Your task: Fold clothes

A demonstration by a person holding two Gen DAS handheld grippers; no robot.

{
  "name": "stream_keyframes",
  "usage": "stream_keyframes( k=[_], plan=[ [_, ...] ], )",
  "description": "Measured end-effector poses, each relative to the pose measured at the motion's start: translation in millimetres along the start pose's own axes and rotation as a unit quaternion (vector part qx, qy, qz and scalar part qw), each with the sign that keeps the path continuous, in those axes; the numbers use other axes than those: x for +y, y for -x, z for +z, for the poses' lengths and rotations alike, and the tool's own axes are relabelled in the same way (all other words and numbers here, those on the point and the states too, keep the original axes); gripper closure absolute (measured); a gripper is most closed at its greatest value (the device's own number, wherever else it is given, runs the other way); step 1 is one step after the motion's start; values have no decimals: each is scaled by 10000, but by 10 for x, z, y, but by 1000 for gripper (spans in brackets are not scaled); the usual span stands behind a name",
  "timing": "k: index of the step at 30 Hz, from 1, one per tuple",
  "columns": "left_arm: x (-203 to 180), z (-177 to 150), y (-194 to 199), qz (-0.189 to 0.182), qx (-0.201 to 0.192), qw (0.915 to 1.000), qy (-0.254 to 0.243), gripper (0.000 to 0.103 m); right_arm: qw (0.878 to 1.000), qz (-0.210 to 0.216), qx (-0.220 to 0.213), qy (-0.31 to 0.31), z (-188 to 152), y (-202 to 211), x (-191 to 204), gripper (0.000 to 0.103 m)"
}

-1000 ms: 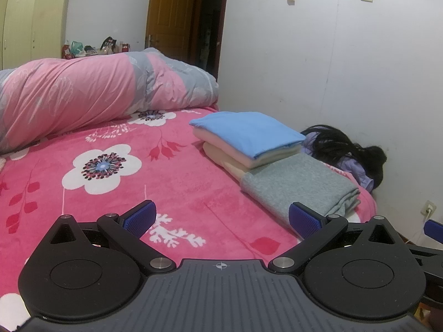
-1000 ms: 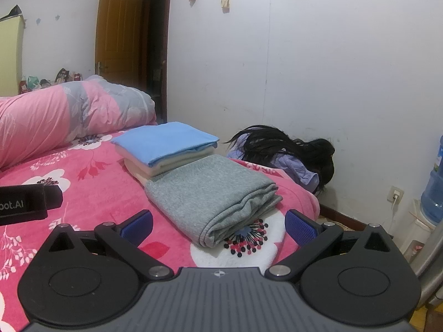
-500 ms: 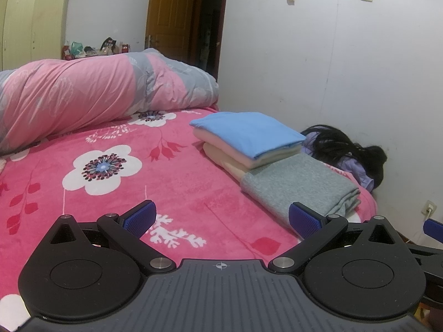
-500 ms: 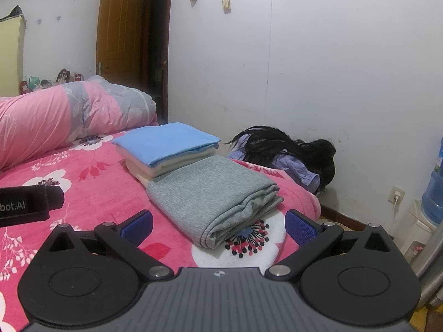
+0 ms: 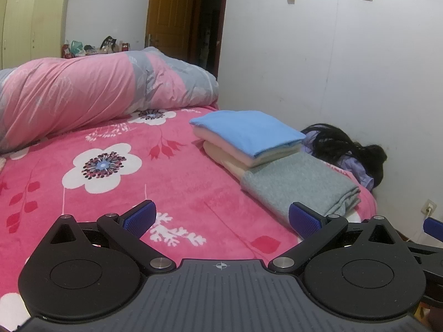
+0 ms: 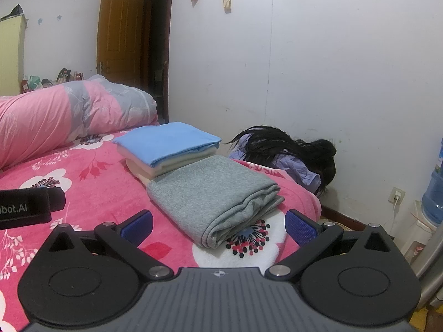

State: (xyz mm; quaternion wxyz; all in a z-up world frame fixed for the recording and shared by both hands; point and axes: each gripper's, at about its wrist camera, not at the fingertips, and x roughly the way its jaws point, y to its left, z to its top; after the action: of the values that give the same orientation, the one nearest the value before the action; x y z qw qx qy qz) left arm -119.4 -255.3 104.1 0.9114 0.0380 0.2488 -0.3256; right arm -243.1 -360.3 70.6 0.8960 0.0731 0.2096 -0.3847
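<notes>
A: Blue ribbed pads first. The left gripper (image 5: 220, 218) has its jaws spread wide with nothing between them, low over the pink floral fleece bedspread (image 5: 105, 193). The right gripper (image 6: 218, 223) is likewise agape and empty.

B: And the clothes?

A: The folded grey knit garment (image 6: 213, 196) lies just ahead of the right gripper, its rolled edge close to the bed's right edge. Touching its far side is a stack: a folded blue cloth (image 6: 169, 141) on folded cream cloths (image 6: 177, 164). Likely parked sideways to keep the middle free.

B: Room to work?

A: Left of the grey garment, open bedspread. Beyond it, a rolled pink and grey quilt (image 5: 91, 88). Right of it, a dark heap of black hair-like strands and lilac cloth (image 6: 293, 152) against the wall.
</notes>
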Motion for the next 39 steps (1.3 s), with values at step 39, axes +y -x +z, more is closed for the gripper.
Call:
stream_keyframes(
  k=[39],
  plan=[
    [13, -11, 22, -4, 14, 10000, 17, 0, 10000, -32, 12, -6, -11, 13, 51, 0]
  ],
)
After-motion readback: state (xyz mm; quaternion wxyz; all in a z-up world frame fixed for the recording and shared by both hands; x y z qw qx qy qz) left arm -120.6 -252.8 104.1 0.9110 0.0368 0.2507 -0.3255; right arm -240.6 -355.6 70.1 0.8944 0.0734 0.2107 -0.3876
